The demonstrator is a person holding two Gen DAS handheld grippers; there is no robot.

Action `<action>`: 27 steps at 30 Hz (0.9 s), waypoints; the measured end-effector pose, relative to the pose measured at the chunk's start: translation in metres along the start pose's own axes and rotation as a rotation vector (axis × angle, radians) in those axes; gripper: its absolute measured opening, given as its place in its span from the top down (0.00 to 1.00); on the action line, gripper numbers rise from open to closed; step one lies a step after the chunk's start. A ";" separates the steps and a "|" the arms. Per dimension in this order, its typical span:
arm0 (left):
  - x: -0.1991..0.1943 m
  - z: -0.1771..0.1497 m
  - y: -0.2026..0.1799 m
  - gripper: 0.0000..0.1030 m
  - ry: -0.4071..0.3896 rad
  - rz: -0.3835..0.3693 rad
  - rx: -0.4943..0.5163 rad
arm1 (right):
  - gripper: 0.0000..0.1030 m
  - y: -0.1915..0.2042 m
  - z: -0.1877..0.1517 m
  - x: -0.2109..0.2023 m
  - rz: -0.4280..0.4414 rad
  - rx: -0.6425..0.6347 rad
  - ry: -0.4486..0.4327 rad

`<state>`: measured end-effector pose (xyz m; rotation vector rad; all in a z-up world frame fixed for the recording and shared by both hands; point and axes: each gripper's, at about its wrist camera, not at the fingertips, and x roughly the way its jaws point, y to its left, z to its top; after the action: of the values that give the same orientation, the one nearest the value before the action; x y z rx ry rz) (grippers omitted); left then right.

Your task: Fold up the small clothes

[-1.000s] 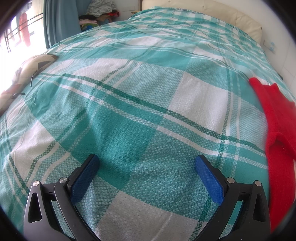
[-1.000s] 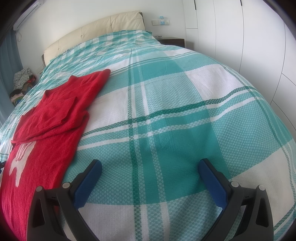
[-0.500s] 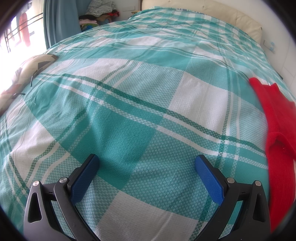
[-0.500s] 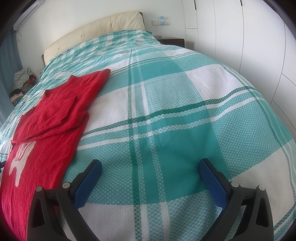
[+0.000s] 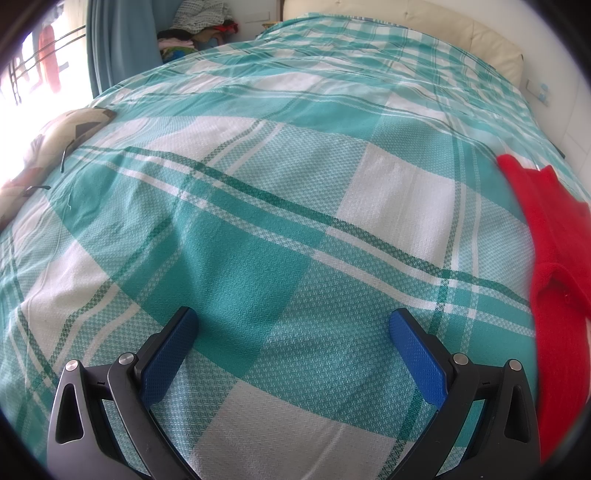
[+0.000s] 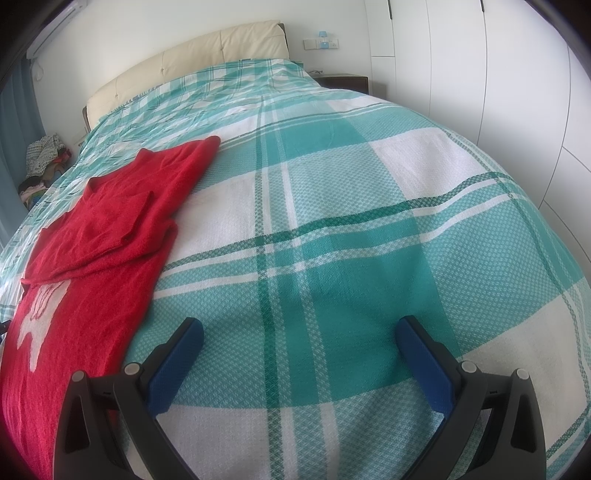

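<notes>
A red knitted sweater point(image 6: 103, 236) with a white motif lies flat on the teal-and-white plaid bedspread point(image 6: 332, 206), its sleeves folded across the body. In the right wrist view it fills the left side, just left of my right gripper point(image 6: 299, 334), which hangs open over bare bedspread. The left wrist view shows the same sweater point(image 5: 550, 258) along the right edge. My left gripper point(image 5: 293, 325) is open too, well to the left of the sweater, with nothing between its blue pads.
A beige headboard point(image 6: 192, 59) closes the far end of the bed. White wardrobe doors point(image 6: 480, 74) stand to the right. A pile of clothes point(image 5: 199, 22) sits beyond the bed by a blue curtain point(image 5: 122, 40). A patterned cushion point(image 5: 55, 140) lies at the left bed edge.
</notes>
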<state>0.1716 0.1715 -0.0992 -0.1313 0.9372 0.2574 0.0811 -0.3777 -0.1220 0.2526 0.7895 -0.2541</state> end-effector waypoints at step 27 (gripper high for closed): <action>0.001 0.000 -0.003 0.00 -0.001 0.013 0.006 | 0.00 0.000 0.000 0.001 -0.003 -0.003 0.001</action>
<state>0.1729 0.1692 -0.0998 -0.1201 0.9381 0.2665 0.0818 -0.3774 -0.1223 0.2483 0.7913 -0.2557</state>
